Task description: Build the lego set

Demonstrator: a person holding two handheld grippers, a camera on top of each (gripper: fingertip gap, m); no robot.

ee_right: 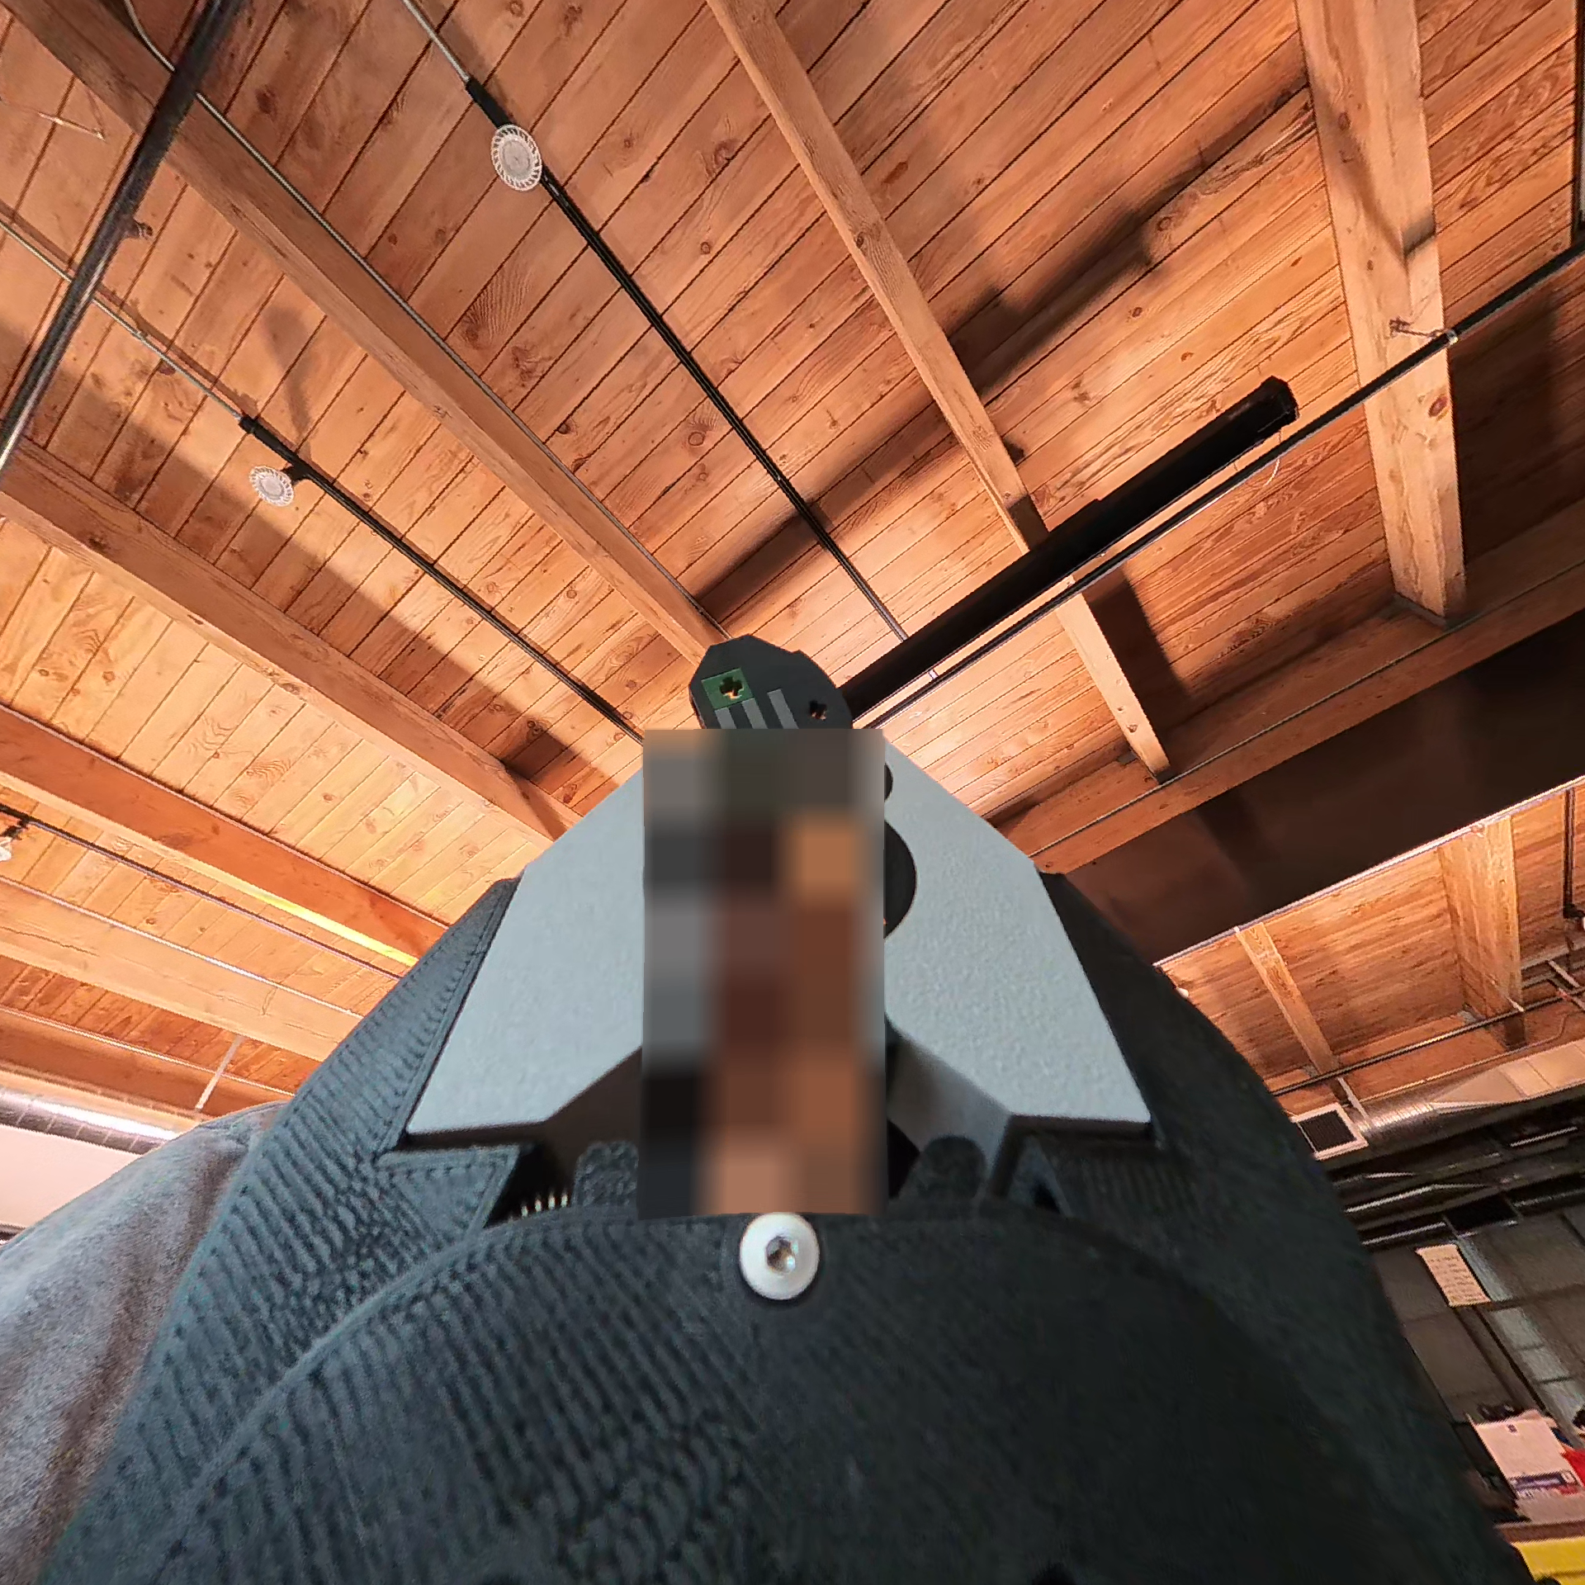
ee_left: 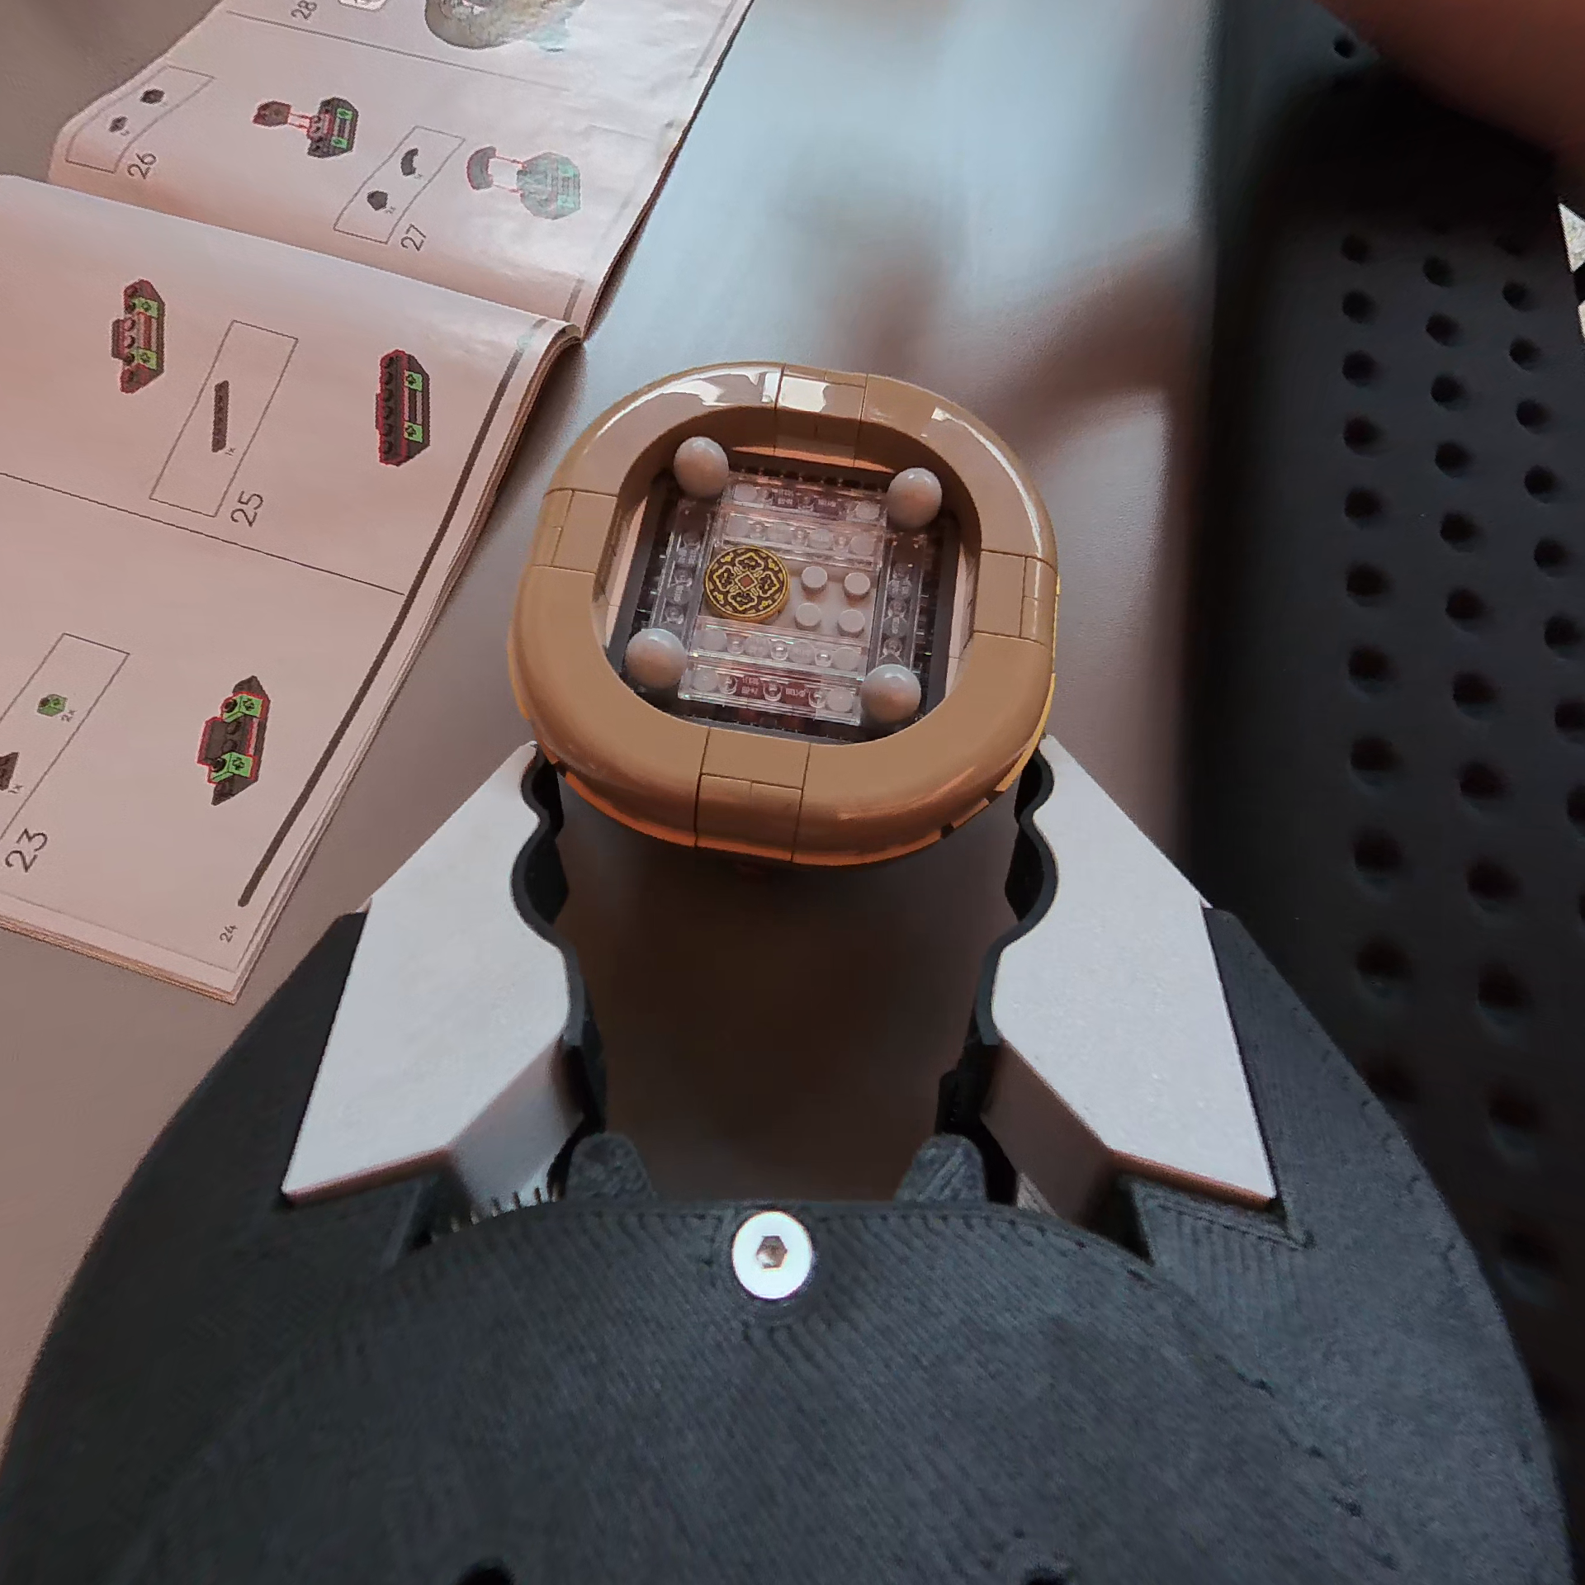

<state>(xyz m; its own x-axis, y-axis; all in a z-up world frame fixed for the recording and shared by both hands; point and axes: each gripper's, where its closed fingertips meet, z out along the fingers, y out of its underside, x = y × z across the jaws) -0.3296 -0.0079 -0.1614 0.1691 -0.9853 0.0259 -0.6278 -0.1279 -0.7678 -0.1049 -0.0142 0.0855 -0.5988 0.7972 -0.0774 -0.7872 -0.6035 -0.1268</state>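
My left gripper [ee_left: 789, 772] is closed around the near lower part of a tan, rounded-square Lego pot [ee_left: 858, 798]. The pot's inside shows clear plates, four grey round knobs and a round gold-and-black printed tile [ee_left: 744, 581]. In the right wrist view, my right gripper [ee_right: 768, 755] points up at the ceiling. It is shut on a small dark Lego assembly [ee_right: 772, 695] with a green piece that sticks out above the fingertips. A mosaic patch hides the gap between the fingers and the assembly's lower part.
An open instruction booklet [ee_left: 214, 515] lies on the grey table [ee_left: 900, 214] left of the pot. A black perforated surface [ee_left: 1415, 600] fills the right side. The right wrist view shows wooden ceiling beams [ee_right: 900, 257], track lights and a grey sleeve [ee_right: 103, 1286].
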